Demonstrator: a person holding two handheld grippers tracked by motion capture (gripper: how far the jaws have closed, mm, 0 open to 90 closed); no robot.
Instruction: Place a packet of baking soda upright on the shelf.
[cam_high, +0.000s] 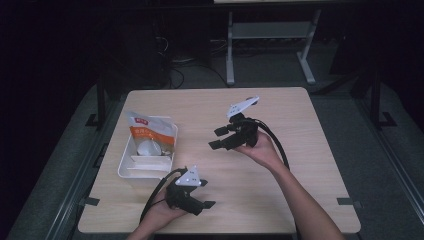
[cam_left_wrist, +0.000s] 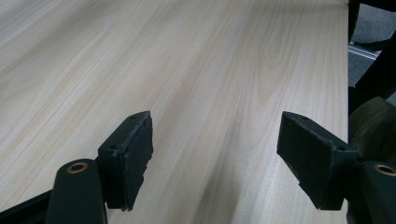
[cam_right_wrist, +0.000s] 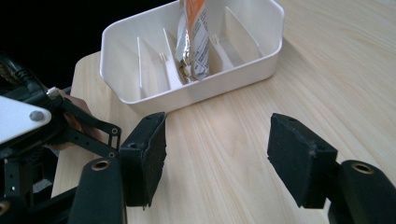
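A white divided tray (cam_high: 142, 176) sits on the left side of the wooden table (cam_high: 290, 115). An orange-and-white bag (cam_high: 150, 134) stands in it, leaning against the tray's far end. My right gripper (cam_high: 218, 138) hovers over the middle of the table, its jaws pointing left toward the tray. In the right gripper view the right gripper (cam_right_wrist: 217, 156) is open with bare wood between the pads, and the tray (cam_right_wrist: 196, 95) and the bag (cam_right_wrist: 194, 32) lie just ahead. Near the front edge, beside the tray's near corner, my left gripper (cam_high: 205, 194) is open over bare table (cam_left_wrist: 217, 158).
The tray has several thin dividers (cam_right_wrist: 170, 60). The left gripper's grey plate (cam_right_wrist: 18, 119) and the hand holding it lie low at the left of the right gripper view. A metal desk frame (cam_high: 230, 50) stands on the dark floor beyond the table.
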